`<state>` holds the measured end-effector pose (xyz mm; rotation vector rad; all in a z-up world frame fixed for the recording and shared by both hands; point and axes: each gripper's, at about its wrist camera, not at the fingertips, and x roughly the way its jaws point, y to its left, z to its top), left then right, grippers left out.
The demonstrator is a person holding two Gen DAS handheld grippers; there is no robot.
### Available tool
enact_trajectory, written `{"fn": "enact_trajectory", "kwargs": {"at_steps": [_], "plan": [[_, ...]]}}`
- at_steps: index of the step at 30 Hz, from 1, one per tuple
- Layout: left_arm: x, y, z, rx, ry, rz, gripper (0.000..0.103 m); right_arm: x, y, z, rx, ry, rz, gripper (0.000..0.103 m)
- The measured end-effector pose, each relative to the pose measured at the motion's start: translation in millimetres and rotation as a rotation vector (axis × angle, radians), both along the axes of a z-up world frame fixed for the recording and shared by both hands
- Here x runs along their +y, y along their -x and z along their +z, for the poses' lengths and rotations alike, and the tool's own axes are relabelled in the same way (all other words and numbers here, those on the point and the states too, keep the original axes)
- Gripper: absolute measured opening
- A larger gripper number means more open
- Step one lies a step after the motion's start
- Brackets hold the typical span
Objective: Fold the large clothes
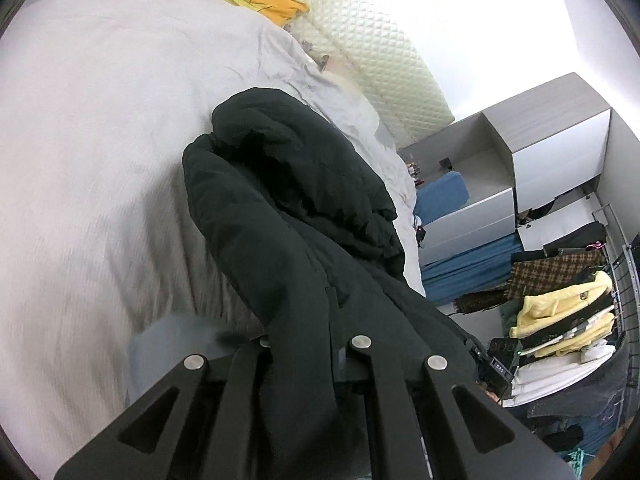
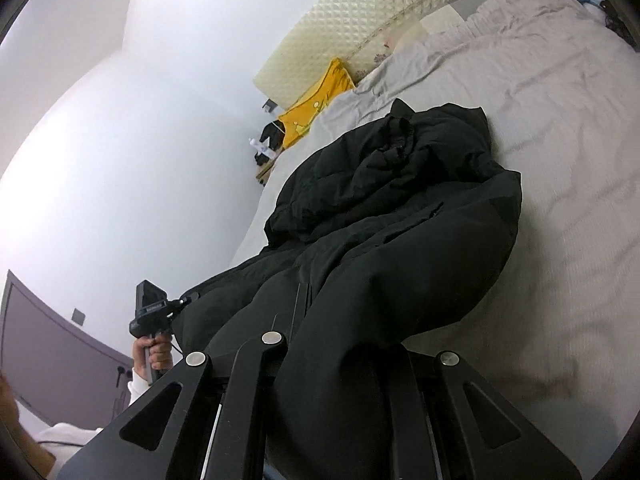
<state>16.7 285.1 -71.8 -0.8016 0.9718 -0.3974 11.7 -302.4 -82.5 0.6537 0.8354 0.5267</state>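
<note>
The bed (image 1: 100,152) fills the left half of the left wrist view and the right side of the right wrist view, under a pale grey cover. On it lies the coat (image 2: 392,208), a large black padded one, in the centre of both views. Its far part is bunched in a thick heap on the cover, and its near part rises from the bed to both grippers.

The step in hand seems to be the lifting of the near edge to fold it over the far part. The left gripper (image 1: 304,344) is clenched on a fold of the coat at the bottom centre of its view; the right gripper (image 2: 344,344) grasps another fold in the same way. In the right wrist view the left hand (image 2: 154,354) shows at the lower left, around its handle.

I judge that the next move calls for carrying both grippers together toward the heap, at even height, so the edge lands straight. The cloth looks thick and soft, with many wrinkles.
</note>
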Motion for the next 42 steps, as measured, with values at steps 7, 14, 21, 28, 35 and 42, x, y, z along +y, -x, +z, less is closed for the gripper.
{"fn": "enact_trajectory", "kwargs": {"at_steps": [7, 14, 21, 28, 35, 42], "plan": [[-7.4, 43.5, 9.2, 0.018, 0.024, 0.004, 0.004, -9.9, 27.3, 5.3, 0.042, -0.01, -0.034, 0.008], [-18.4, 24.2, 40.2, -0.023, 0.01, 0.012, 0.004, -17.9, 5.9, 36.2, -0.016, -0.012, -0.052, 0.009], [-16.2, -39.9, 67.9, -0.021, -0.008, 0.032, 0.006, -30.5, -52.1, 68.6, -0.04, -0.044, -0.076, 0.01], [-24.8, -132.3, 62.1, 0.053, -0.094, 0.074, 0.006, -34.6, -149.0, 52.4, 0.04, -0.037, -0.138, 0.01], [-27.6, -227.7, 34.7, 0.132, -0.165, 0.159, 0.009, -39.5, -240.6, 27.9, 0.13, -0.009, -0.213, 0.01], [-33.7, -290.1, 11.3, 0.17, -0.232, 0.197, 0.011, -46.2, -294.4, -1.5, 0.197, -0.013, -0.295, 0.01]]}}
